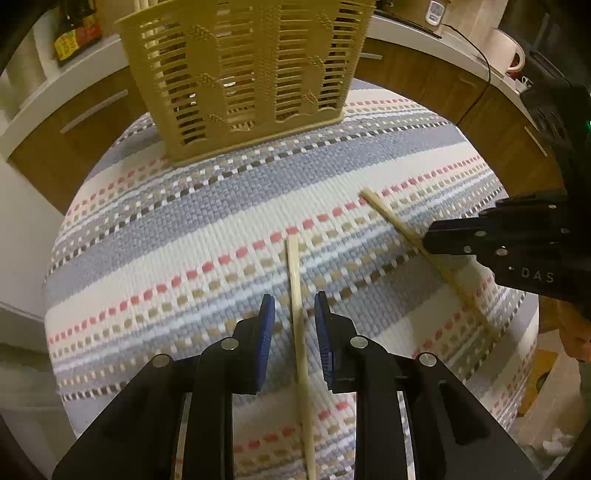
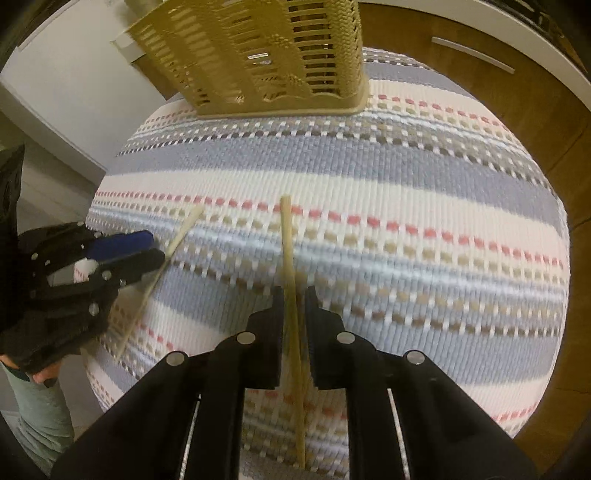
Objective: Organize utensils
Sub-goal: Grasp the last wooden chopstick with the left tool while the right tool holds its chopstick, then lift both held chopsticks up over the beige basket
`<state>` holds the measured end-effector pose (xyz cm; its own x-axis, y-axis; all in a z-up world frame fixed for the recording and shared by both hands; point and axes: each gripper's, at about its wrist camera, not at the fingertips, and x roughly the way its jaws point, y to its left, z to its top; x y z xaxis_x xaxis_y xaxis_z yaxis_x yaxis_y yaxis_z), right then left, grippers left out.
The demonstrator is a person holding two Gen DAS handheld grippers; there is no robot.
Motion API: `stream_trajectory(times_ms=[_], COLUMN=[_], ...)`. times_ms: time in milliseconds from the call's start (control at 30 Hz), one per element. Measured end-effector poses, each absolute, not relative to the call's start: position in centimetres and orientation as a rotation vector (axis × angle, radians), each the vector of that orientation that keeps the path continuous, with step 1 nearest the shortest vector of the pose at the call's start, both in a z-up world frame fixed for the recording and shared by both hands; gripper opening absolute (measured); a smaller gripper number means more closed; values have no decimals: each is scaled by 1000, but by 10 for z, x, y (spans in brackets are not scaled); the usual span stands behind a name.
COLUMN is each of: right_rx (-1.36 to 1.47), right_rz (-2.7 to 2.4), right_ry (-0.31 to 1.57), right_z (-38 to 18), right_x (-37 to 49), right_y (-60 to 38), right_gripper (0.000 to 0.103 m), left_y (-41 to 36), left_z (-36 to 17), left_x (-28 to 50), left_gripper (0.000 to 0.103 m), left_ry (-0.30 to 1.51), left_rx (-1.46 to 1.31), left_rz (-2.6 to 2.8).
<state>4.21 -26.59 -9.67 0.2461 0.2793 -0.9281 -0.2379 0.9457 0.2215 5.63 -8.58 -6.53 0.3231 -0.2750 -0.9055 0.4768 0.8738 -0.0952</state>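
Note:
Two pale wooden chopsticks lie on a striped woven mat (image 1: 192, 221). In the left wrist view one chopstick (image 1: 297, 295) runs between the blue pads of my left gripper (image 1: 294, 301), which is open around it with gaps on both sides. The second chopstick (image 1: 399, 225) lies to the right under my right gripper (image 1: 428, 240). In the right wrist view that chopstick (image 2: 287, 251) sits between the jaws of my right gripper (image 2: 293, 295), narrowly open around it. The other chopstick (image 2: 173, 247) and my left gripper (image 2: 157, 245) show at left. A tan slotted utensil basket (image 1: 243, 70) stands at the mat's far edge.
The basket also shows in the right wrist view (image 2: 266, 51). Wooden cabinet fronts (image 1: 424, 81) and a white counter (image 1: 461, 40) with bottles (image 1: 75, 31) and a roll of paper curve behind the table. The mat's edge drops off at left and right.

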Motion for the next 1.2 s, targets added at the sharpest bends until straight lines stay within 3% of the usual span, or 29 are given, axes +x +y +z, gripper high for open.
stream_trajectory(times_ms=[200, 400, 600, 667, 767, 833, 933, 1067, 1200], right_rx=[11, -11, -78, -122, -205, -210, -173, -100, -58], right_rz=[362, 385, 359, 346, 315, 314, 334, 395, 462], right_ry=[1283, 1290, 1318, 1320, 1307, 1296, 1273, 1189, 1050], right_z=[-96, -95, -102, -103, -108, -110, -108, -86, -49], right_x=[67, 77, 77, 76, 73, 72, 69, 58, 43], right_y=[-261, -248, -230, -220, -203, -197, -205, -224, -236], right_gripper=[10, 21, 22, 21, 6, 5, 4, 4, 4], left_y=[-94, -102, -108, -113, -124, -131, -139, -131, -110], left_z=[-70, -76, -81, -81, -84, -86, -88, -80, -39], left_x=[74, 84, 85, 83, 78, 72, 61, 59, 56], left_gripper=[21, 21, 21, 21, 21, 18, 4, 4, 4], left_ry=[1192, 1213, 1211, 1205, 1183, 1154, 1102, 1044, 908], left_rx=[201, 207, 216, 239, 291, 335, 361, 276, 141], left_rz=[-519, -524, -527, -517, -485, -455, -420, -441, -481])
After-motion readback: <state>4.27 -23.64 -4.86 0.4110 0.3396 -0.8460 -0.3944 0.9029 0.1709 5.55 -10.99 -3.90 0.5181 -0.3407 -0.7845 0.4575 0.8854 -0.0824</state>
